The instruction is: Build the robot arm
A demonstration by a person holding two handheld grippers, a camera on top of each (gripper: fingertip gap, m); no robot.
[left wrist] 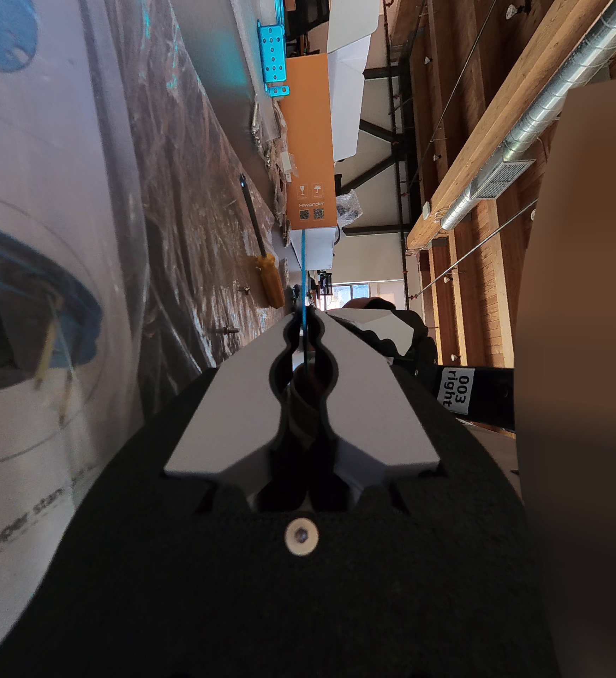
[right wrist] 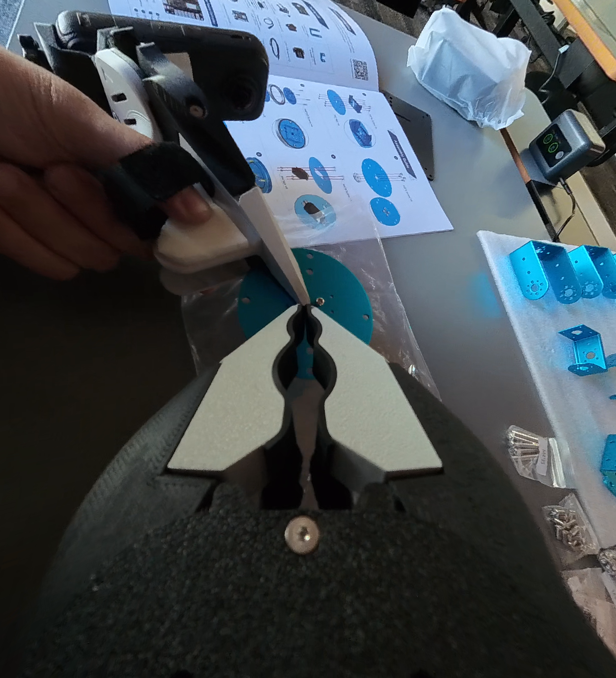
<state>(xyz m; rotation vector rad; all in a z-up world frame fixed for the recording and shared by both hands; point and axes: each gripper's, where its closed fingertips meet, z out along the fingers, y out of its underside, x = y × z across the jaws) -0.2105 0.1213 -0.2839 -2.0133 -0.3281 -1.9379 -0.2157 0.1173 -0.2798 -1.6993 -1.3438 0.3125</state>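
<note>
My left gripper [left wrist: 305, 312] is shut on the rim of a thin blue round disc with holes [left wrist: 303, 264], which shows edge-on in its own view. In the right wrist view a hand [right wrist: 42, 165] holds the left gripper [right wrist: 301, 298], which pinches the disc [right wrist: 339, 293] above a clear plastic bag [right wrist: 383, 290]. My right gripper [right wrist: 305, 307] is shut, its tips against the disc face beside a small brass screw [right wrist: 320, 301]. I cannot tell whether it pinches anything. One of its fingers [left wrist: 376, 324] shows in the left wrist view.
An open instruction booklet [right wrist: 354, 154] lies behind the disc. A white foam tray [right wrist: 519, 330] on the right carries blue brackets [right wrist: 563, 279], with bags of screws [right wrist: 530, 458] beside it. A yellow-handled screwdriver [left wrist: 268, 271] and an orange box [left wrist: 310, 154] are on the table.
</note>
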